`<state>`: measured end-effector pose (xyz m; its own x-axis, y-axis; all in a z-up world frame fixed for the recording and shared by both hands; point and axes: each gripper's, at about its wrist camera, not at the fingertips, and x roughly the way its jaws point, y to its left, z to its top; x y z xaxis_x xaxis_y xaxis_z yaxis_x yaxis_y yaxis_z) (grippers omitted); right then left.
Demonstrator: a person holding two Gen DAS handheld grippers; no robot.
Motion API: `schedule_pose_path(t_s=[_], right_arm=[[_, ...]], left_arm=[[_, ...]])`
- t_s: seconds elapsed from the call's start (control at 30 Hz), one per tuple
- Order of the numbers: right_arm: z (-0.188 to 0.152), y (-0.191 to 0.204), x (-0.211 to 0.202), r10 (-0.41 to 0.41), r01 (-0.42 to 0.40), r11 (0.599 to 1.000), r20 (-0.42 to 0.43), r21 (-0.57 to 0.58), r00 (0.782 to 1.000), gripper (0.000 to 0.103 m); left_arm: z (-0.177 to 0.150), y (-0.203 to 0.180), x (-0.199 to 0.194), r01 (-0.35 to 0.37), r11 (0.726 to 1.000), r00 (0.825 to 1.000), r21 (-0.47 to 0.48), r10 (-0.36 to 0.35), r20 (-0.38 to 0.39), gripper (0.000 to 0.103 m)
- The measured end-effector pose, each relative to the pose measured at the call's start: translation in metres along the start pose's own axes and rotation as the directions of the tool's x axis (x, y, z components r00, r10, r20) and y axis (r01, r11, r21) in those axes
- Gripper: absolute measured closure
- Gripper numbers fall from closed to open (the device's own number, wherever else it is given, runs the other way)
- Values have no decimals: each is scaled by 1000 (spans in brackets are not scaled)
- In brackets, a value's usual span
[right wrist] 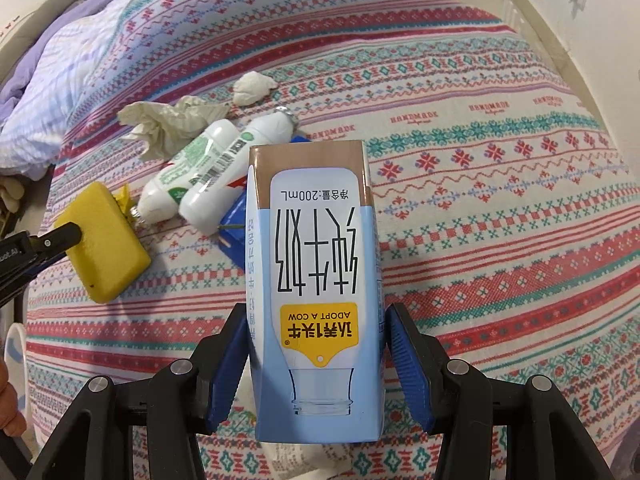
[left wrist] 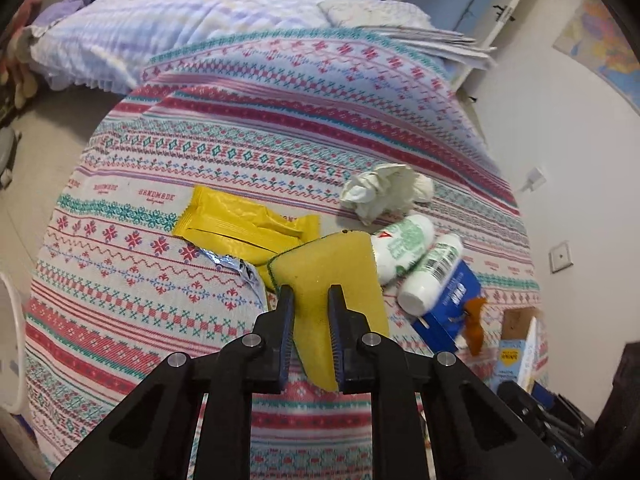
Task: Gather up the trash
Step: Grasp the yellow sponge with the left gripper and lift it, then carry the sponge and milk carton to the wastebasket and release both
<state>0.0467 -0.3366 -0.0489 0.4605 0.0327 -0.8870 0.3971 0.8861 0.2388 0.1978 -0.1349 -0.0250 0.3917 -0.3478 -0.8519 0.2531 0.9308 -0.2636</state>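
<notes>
Left gripper (left wrist: 311,300): jaws clamped on yellow sponge (left wrist: 332,276), over patterned bedspread (left wrist: 280,128). Right gripper (right wrist: 316,320): blue pads pressed against both sides of milk carton (right wrist: 316,272), label upside down. At the sponge's 10 o'clock, yellow wrapper (left wrist: 240,224); at 2 o'clock, two white bottles (left wrist: 416,256) lying on blue box (left wrist: 452,312); crumpled tissue (left wrist: 384,192) at 1 o'clock.
</notes>
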Motion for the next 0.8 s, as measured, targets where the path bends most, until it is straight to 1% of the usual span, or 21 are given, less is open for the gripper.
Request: schedule_pose_path(t_s=[0.07, 0.23, 0.5, 0.67, 0.77, 0.8], right_arm=[[-2, 3, -4, 1, -1, 1000, 6, -6, 1000, 44], [-6, 11, -13, 11, -10, 1000, 18, -20, 1000, 44], [-17, 29, -27, 16, -14, 999, 35, -50, 999, 44], [-24, 55, -31, 18, -14, 995, 40, -102, 999, 44], [-28, 75, -31, 25, -19, 990, 40, -138, 999, 44], [-29, 80, -30, 27, -21, 989, 39, -147, 999, 44]], left_arm=[[-3, 0, -10, 9, 1000, 1000, 23, -9, 5, 86], [-17, 10, -33, -12, 998, 1000, 66, 11, 16, 87], [-43, 50, -67, -63, 993, 998, 103, 61, 25, 87], [-56, 77, -86, -73, 993, 997, 98, 69, 41, 87], [-63, 92, -100, -101, 990, 993, 102, 94, 71, 87], [-65, 99, -106, -120, 987, 990, 107, 111, 88, 87]])
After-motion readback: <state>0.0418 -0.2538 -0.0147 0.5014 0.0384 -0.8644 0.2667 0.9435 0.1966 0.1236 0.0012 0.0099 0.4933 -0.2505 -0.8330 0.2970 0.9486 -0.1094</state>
